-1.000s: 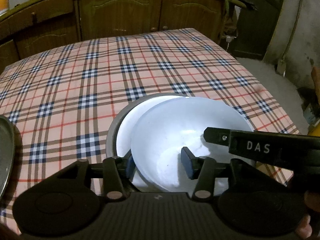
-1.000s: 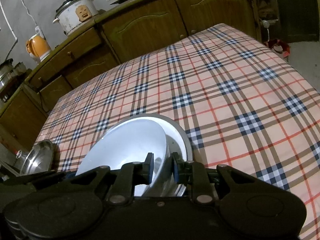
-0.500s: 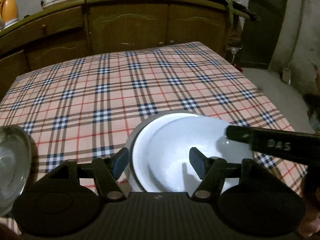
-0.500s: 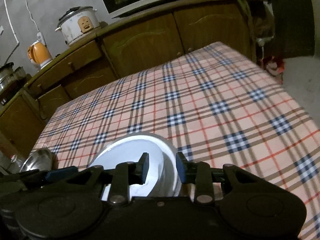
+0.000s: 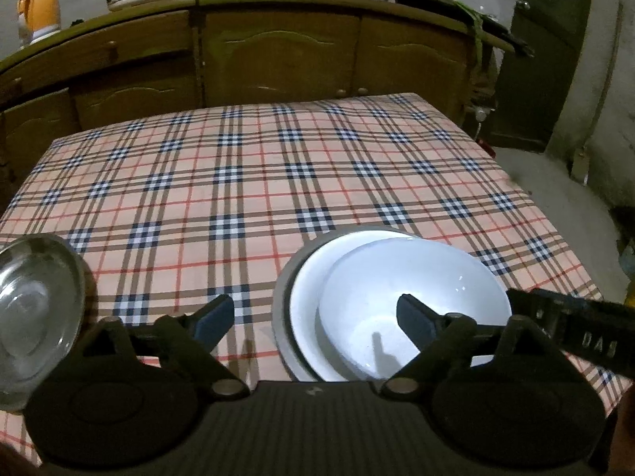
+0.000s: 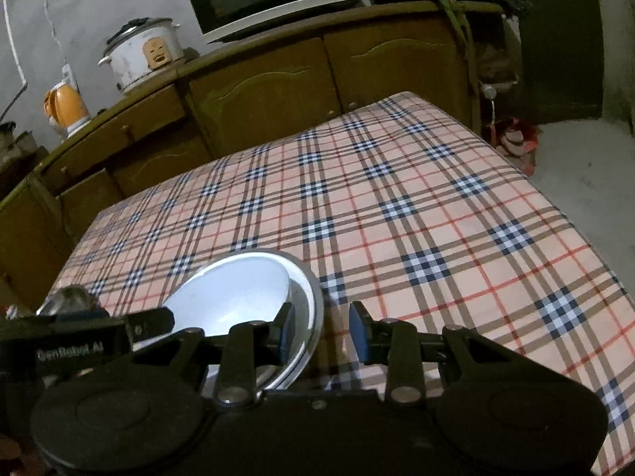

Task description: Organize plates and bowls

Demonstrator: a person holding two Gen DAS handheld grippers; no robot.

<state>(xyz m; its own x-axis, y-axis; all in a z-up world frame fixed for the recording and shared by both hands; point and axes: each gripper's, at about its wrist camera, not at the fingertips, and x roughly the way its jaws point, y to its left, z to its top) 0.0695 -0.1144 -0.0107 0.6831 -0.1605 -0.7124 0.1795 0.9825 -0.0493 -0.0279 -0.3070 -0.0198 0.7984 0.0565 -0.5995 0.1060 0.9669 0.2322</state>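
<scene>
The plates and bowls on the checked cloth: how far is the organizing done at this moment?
Done: the white bowl sits nested off-centre in the white plate, which lies on a metal plate. In hand: nothing. The left gripper has just been opening, and the right gripper is open too, both clear of the stack. Left: the metal dish stands apart at the left edge.

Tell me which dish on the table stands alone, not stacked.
The shiny metal dish at the table's left edge: it sits by itself on the plaid cloth. The white bowl nests inside a white plate and a grey metal plate.
</scene>
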